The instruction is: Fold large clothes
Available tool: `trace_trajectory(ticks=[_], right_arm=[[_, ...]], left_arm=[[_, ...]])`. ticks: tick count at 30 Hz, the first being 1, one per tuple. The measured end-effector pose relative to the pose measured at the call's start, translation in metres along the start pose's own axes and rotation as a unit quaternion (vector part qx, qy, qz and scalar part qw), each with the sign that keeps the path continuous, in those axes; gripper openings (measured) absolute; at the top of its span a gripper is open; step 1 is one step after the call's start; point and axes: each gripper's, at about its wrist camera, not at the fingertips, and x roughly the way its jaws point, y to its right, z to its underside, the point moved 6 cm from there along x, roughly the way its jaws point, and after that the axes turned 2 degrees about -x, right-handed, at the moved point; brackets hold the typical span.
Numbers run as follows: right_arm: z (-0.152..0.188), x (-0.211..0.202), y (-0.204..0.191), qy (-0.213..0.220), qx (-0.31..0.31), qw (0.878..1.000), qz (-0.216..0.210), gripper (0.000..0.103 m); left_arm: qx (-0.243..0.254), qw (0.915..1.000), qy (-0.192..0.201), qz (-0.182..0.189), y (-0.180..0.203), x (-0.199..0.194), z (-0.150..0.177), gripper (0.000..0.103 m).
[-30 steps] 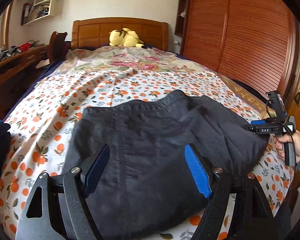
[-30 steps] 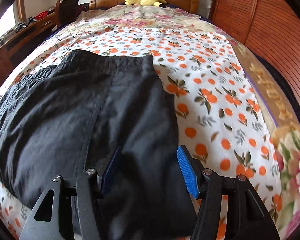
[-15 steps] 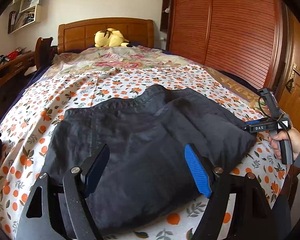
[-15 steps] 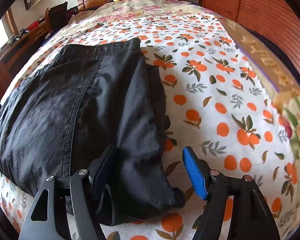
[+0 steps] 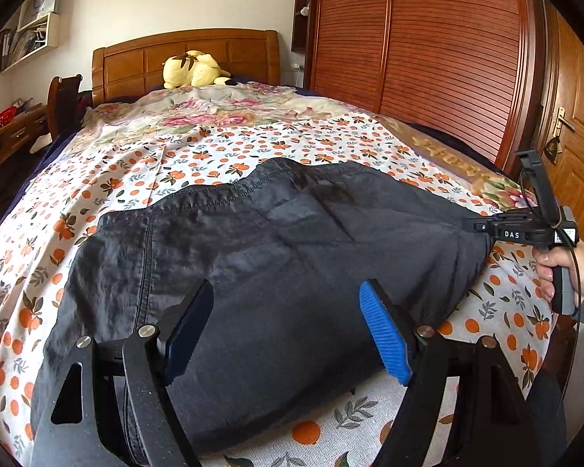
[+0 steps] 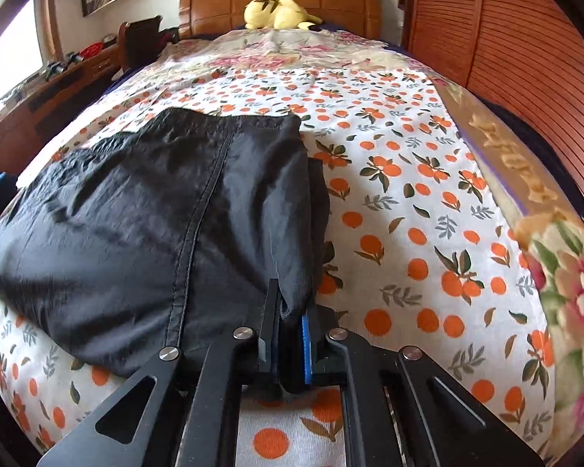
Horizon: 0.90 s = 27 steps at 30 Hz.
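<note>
Garment: dark trousers (image 5: 276, 272), already folded over at least once, lying as a wide slab across the near end of the bed (image 5: 253, 144) on the orange-print sheet. The far edge looks like a stitched waistband or hem; I can't tell which.

Right gripper (image 6: 288, 334): jaws have just been closing and are now pressed together on the near right corner of the trousers, with cloth bunched between the pads. The left view agrees: its tip sits right at that corner of the fabric, with the person's hand (image 5: 564, 268) on the handle.

Left gripper (image 5: 288, 334): fingers spread wide over the near edge of the trousers, with dark cloth visible between them but nothing pinched as far as I can see.

Done so far: my guess is that the lengthwise fold is finished, since the layers stack at the right edge.

Left to do: the left side probably needs its own grab, then another fold to make the bundle compact, plus some smoothing because the surface is still wrinkly.

Background: yellow plush toy (image 5: 192, 70) at the headboard, well away from the action.
</note>
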Motion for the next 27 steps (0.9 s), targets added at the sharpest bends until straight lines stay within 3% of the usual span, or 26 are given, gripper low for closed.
trace_trajectory(ticks=[4, 12, 15, 17, 21, 27], right_arm=[[-0.002, -0.01, -0.006, 0.002, 0.005, 1.0, 0.014, 0.015], [0.003, -0.039, -0.018, 0.024, -0.007, 0.999, 0.033, 0.018], [0.006, -0.043, -0.017, 0.025, -0.001, 0.999, 0.033, 0.031], [0.009, -0.042, -0.016, 0.02, 0.01, 0.999, 0.031, 0.053], [0.016, -0.03, -0.015, -0.009, 0.021, 0.999, 0.028, 0.058], [0.023, -0.01, -0.017, -0.032, 0.03, 0.999, 0.028, 0.073]], left_arm=[[-0.001, 1.0, -0.003, 0.001, -0.001, 0.0, 0.002, 0.078], [-0.007, 1.0, -0.005, 0.002, -0.005, 0.0, 0.004, 0.078], [-0.005, 1.0, -0.007, 0.002, -0.004, 0.001, 0.005, 0.078], [-0.003, 0.9999, -0.01, 0.002, -0.003, 0.002, 0.007, 0.078], [0.005, 0.9998, -0.018, -0.002, 0.0, 0.006, 0.011, 0.078], [0.014, 0.9992, -0.033, -0.018, -0.004, 0.012, 0.021, 0.078]])
